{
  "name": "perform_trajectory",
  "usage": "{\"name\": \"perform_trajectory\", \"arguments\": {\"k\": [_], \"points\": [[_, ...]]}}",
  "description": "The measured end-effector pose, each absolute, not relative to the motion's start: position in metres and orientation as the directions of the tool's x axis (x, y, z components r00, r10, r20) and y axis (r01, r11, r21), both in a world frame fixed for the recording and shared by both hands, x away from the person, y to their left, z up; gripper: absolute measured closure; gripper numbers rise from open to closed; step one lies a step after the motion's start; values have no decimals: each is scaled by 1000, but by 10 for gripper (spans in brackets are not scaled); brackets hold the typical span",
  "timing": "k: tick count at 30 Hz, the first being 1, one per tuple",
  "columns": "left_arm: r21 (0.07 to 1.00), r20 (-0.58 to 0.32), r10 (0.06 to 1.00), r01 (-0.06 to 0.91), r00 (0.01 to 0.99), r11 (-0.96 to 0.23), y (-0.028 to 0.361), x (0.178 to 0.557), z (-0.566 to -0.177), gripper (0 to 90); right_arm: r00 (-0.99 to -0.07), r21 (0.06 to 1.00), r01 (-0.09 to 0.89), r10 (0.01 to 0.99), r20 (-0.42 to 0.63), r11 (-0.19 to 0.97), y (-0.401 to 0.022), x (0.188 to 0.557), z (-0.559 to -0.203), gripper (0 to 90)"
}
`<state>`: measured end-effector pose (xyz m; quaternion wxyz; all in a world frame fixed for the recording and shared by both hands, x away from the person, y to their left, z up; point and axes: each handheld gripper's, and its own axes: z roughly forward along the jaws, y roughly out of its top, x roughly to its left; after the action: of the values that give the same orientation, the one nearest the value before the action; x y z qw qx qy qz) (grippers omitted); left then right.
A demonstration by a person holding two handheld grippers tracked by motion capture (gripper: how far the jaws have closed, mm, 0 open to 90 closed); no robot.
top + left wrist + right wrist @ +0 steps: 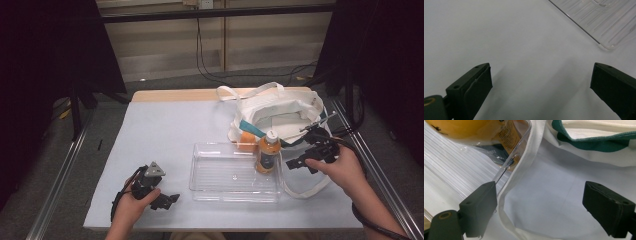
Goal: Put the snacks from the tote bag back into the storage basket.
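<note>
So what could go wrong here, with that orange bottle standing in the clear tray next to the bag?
The bottle stands upright at the clear tray's right edge, so a bump from the open right gripper nearby could tip it. The white bag's strap lies against the tray wall beside that gripper's jaws; a jaw might snag it and drag bag or tray.

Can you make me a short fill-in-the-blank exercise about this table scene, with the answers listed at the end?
1. The orange bottle stands upright inside the clear plastic ____.
2. The white tote bag has a trim strip coloured ____.
3. The left gripper rests on the table with its fingers ____.
4. The bottle's cap is coloured ____.

Missing words: tray; green; open; white
</note>
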<state>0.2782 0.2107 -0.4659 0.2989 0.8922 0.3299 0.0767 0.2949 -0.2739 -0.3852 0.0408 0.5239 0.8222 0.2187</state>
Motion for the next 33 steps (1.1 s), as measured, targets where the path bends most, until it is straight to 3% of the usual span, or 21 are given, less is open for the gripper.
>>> {"name": "perform_trajectory", "arguments": {"k": [33], "points": [[590,-50,644,543,763,-598,208,278,-467,36,-441,437,834,883,161,337,-284,283,-410,122]]}}
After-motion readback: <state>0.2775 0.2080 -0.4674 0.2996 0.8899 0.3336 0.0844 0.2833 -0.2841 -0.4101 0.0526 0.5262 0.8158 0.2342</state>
